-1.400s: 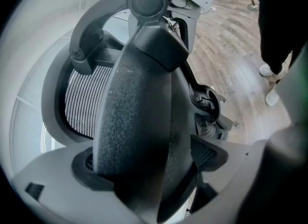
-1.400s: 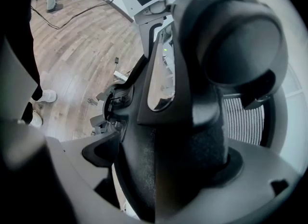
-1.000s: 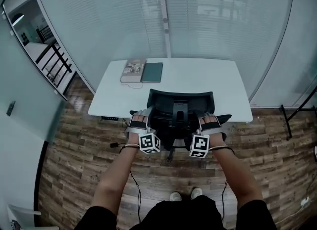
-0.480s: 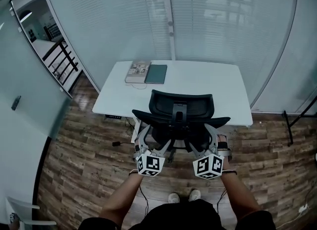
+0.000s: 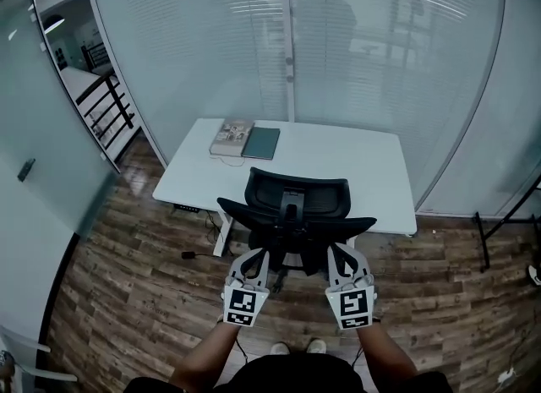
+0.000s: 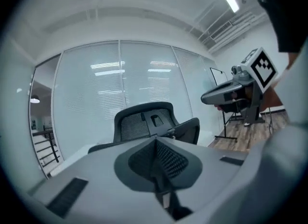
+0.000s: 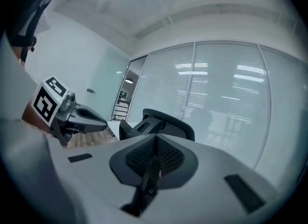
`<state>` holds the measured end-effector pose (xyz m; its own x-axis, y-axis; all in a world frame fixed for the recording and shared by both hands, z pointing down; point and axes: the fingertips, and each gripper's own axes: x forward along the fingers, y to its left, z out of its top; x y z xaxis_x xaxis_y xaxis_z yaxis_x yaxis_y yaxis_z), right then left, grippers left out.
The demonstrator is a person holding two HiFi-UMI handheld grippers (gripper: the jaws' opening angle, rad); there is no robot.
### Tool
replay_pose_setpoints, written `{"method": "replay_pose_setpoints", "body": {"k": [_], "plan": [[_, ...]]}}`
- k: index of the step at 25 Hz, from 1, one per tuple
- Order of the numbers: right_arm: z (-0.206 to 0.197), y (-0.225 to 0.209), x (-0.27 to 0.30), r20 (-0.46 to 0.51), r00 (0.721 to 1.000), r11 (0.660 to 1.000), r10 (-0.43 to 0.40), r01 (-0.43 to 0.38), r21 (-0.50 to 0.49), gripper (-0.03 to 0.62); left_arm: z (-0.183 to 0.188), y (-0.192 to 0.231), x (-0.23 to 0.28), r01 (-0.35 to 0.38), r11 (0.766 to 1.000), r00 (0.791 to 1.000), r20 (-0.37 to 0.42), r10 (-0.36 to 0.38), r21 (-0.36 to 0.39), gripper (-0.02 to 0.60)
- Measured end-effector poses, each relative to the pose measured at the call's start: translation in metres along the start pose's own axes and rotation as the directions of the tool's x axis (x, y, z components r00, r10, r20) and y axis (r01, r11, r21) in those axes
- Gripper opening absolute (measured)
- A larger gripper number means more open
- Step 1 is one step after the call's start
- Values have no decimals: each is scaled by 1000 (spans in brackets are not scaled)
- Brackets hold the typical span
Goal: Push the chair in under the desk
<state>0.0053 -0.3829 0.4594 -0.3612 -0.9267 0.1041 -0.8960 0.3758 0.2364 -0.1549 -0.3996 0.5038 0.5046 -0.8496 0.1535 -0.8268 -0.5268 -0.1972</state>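
Office chair (image 5: 292, 205) stands tucked against the near edge of the white bench (image 5: 372, 171), its backrest towards the person. The left gripper (image 5: 254, 258) and right gripper (image 5: 340, 254) hang just short of the backrest. Their fingers have just closed together, with nothing between them.

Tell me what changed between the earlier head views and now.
The left gripper and the right gripper have drawn back off the chair toward the person, and their jaws have just closed with nothing between them. The chair stays at the near edge of the desk, and the books lie where they were.
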Motion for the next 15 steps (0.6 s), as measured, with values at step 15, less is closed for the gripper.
{"method": "replay_pose_setpoints", "body": {"k": [15], "plan": [[-12,-6,-22,-6,998,985,55,-53,163,3,-2,-17,-16,2,983,1000,-7,-3,-185,11]]}}
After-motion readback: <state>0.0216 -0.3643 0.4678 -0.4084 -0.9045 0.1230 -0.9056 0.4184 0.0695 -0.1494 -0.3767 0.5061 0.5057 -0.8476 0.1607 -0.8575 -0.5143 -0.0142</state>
